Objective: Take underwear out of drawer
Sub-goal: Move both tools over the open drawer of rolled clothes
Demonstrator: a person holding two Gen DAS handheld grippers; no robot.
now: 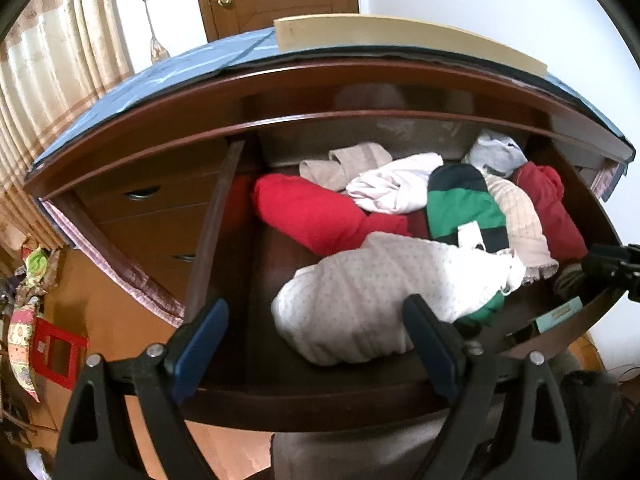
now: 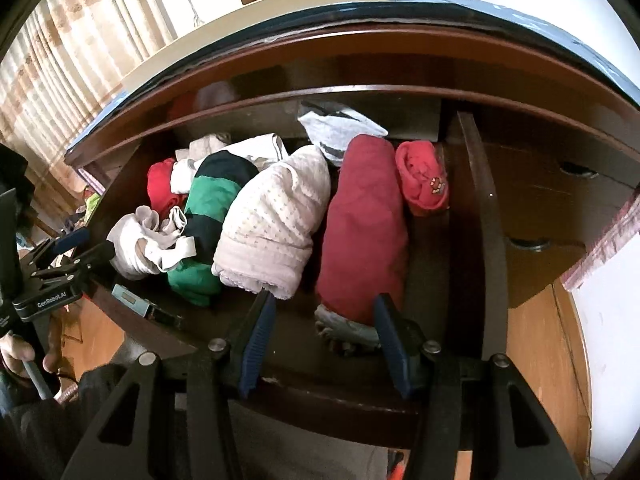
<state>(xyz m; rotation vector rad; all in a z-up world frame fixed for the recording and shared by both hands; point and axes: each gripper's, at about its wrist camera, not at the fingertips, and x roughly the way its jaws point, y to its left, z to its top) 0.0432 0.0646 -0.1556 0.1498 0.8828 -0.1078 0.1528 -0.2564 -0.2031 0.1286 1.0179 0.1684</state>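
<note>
Underwear (image 1: pixel 352 304) lay rolled among other bundles in the open drawer (image 1: pixel 320 396). Both the left gripper (image 1: pixel 316 344) and the right gripper (image 2: pixel 324 340) hovered released, grasping nothing; a careless pinch risked snagging neighbouring rolls too.

Soft daylight through curtains (image 1: pixel 52 92), shadowed drawer (image 1: pixel 240 280) interior, strong fisheye bending, dark corners

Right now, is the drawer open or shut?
Open. The drawer is pulled out from the dresser, its rolled clothes exposed from above, including a dark red roll and a white dotted roll.
</note>
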